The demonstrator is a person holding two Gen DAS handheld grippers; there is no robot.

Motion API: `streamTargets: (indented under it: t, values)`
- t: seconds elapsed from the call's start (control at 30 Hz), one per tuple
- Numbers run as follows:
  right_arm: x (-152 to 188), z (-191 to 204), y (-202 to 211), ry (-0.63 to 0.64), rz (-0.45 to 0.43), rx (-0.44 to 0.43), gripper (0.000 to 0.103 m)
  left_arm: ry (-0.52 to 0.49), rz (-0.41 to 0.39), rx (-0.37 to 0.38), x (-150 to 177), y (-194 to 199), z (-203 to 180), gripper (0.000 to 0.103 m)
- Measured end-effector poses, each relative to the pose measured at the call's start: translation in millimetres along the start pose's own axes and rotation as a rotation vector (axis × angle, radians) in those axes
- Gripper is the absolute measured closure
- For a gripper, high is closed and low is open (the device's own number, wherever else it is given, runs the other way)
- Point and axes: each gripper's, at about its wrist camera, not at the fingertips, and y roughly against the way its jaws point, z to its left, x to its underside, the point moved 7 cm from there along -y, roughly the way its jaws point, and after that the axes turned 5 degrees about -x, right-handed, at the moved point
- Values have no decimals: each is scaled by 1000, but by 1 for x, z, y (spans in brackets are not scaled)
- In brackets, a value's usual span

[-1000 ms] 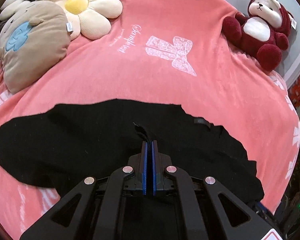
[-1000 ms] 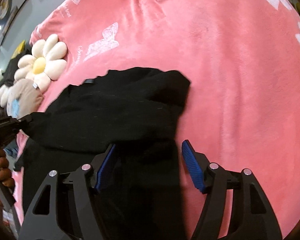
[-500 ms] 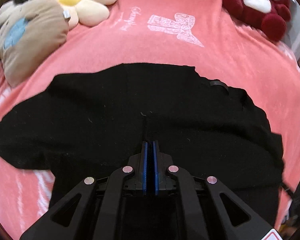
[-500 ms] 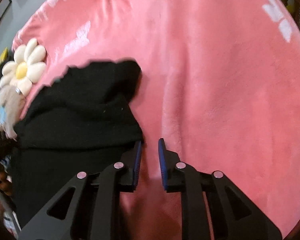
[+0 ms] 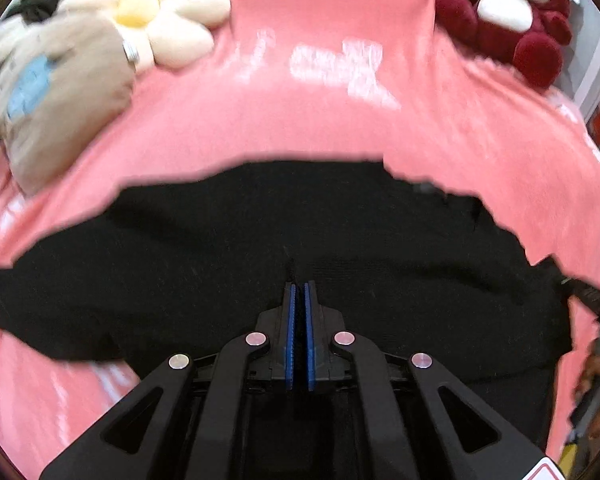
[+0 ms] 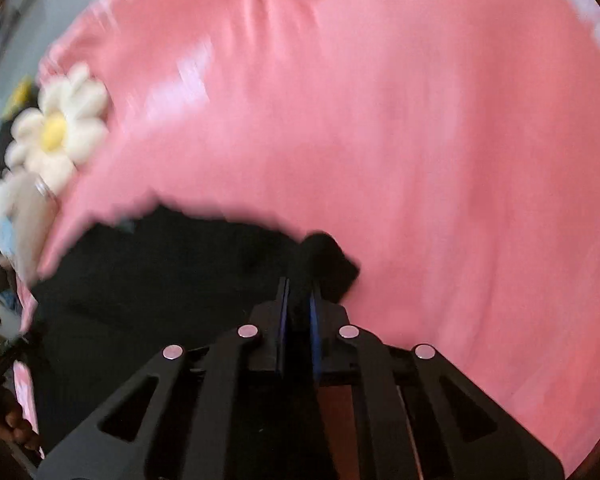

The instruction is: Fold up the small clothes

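The black garment (image 5: 260,248) lies spread across a pink blanket (image 5: 308,120), directly ahead of and beneath both tools.

Left hand-held gripper (image 5: 299,292): its blue pads are pressed together with a thin pinch of the black fabric caught at their tips. The garment extends to both sides of it and away from it, ending in an uneven far edge against the blanket.

Right hand-held gripper (image 6: 298,292): its jaws have just been closing and now clamp a bunched fold of the same garment (image 6: 172,264). A dark lump of cloth stands up between and just beyond the pads. The rest of the garment trails off to the left of this tool; bare blanket (image 6: 420,140) lies to its right. This view is blurred.

Surroundings: a flower-shaped cushion (image 5: 156,12) and a beige plush cushion (image 5: 56,92) sit at the far left, well apart from the garment. A dark red plush bear (image 5: 516,16) sits at the far right.
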Motion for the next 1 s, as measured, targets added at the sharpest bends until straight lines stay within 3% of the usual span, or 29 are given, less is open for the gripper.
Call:
streamTargets:
  t: [0.03, 0.07, 0.1, 0.13, 0.2, 0.27, 0.3, 0.33, 0.4, 0.5, 0.57, 0.6, 0.67, 0.7, 0.73, 0.87, 0.93, 1.0]
  values:
    - [-9, 1, 5, 25, -51, 30, 96, -2, -20, -17, -5, 2, 3, 102]
    - [-9, -4, -3, 42, -36, 72, 95, -3, -23, -34, -9, -1, 8, 102]
    - [-3, -12, -19, 42, 41, 86, 84, -7, -6, -44, -8, -7, 11, 102]
    - [7, -25, -34, 10, 125, 110, 83, -16, 36, -57, -4, -18, 14, 102]
    - [15, -39, -13, -37, 77, 109, 82, -9, 85, -68, 5, -30, 19, 102]
    - [28, -39, 15, -58, 50, 68, 74, 10, 70, -29, 9, -20, 21, 98]
    - [39, -36, 29, -56, 41, 50, 58, 20, 74, -3, 11, -15, 20, 83]
    - [57, -29, 47, -22, 28, 44, 51, 34, 80, 31, 14, -9, 17, 58]
    - [88, -15, 58, 42, 66, 45, 51, 55, 69, 47, 20, -3, 16, 38]
    - [120, 2, 53, 77, 104, 36, 51, 98, 123, 82, 29, -12, 5, 34]
    - [126, 10, 50, 80, 101, 35, 51, 98, 93, 57, 26, -14, 2, 34]
    - [123, 11, 45, 85, 98, 44, 51, 97, 89, 56, 24, -16, -1, 37]
    - [111, 20, 47, 71, 53, 41, 51, 101, 80, 49, 17, -18, -2, 65]
    - [107, 23, 52, 65, 35, 33, 51, 95, 92, 57, 15, -21, -4, 96]
    - [98, 28, 52, 59, 27, 24, 51, 91, 112, 57, 12, -24, -4, 103]
    - [86, 29, 61, 48, 0, 33, 51, 98, 62, 55, -4, -16, 7, 103]
    - [92, 13, 72, 21, 0, 65, 46, 94, -2, 17, -15, -3, 21, 103]
    - [107, -3, 81, -2, 13, 91, 45, 111, -13, -15, -18, -4, 34, 103]
